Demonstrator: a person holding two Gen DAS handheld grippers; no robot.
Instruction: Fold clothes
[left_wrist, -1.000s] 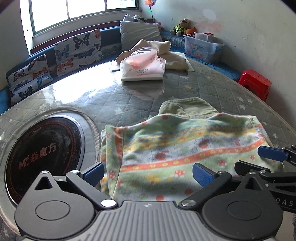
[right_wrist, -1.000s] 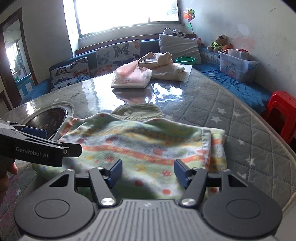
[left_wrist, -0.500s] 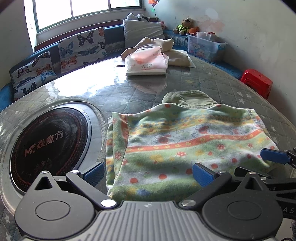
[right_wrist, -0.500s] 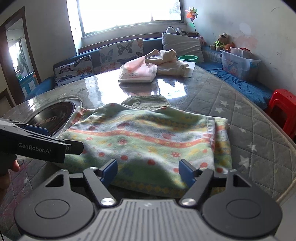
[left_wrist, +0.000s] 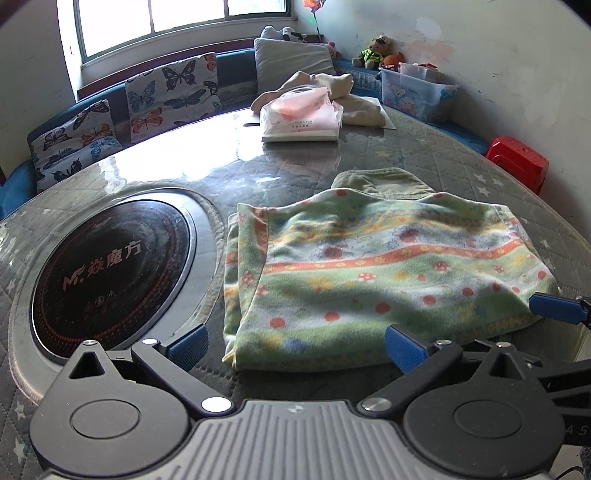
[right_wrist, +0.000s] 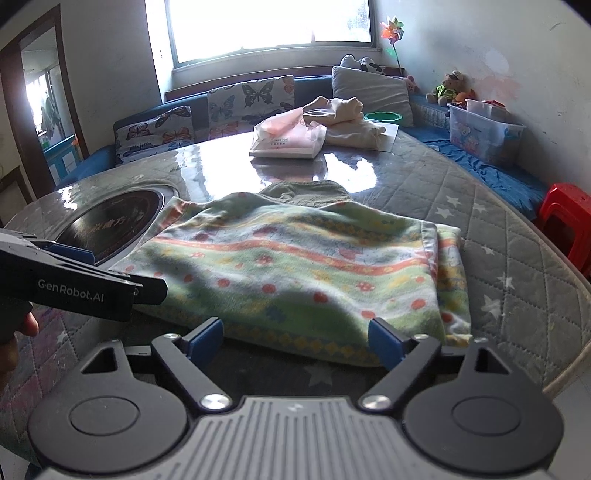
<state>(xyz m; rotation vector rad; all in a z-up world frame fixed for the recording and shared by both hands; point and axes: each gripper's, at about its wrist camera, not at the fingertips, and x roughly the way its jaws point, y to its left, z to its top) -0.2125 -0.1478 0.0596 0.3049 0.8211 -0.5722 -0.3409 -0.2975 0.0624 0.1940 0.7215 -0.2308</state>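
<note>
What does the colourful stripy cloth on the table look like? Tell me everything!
The cloth is soft and fuzzy like a towel, with green, white, yellow and orange stripes dotted with little red mushrooms and flowers. It lies flat on the quilted table, folded over so layered edges show at both sides. A plain olive-green piece pokes out from under its far edge. A round black cooktop sits beside it. Neither the left gripper nor the right gripper holds it; both are open at its near edge.

Round cooktop (left_wrist: 107, 273) set in quilted table (left_wrist: 443, 162); pink packet (left_wrist: 301, 118) far side; red stool (left_wrist: 517, 160) beyond.
</note>
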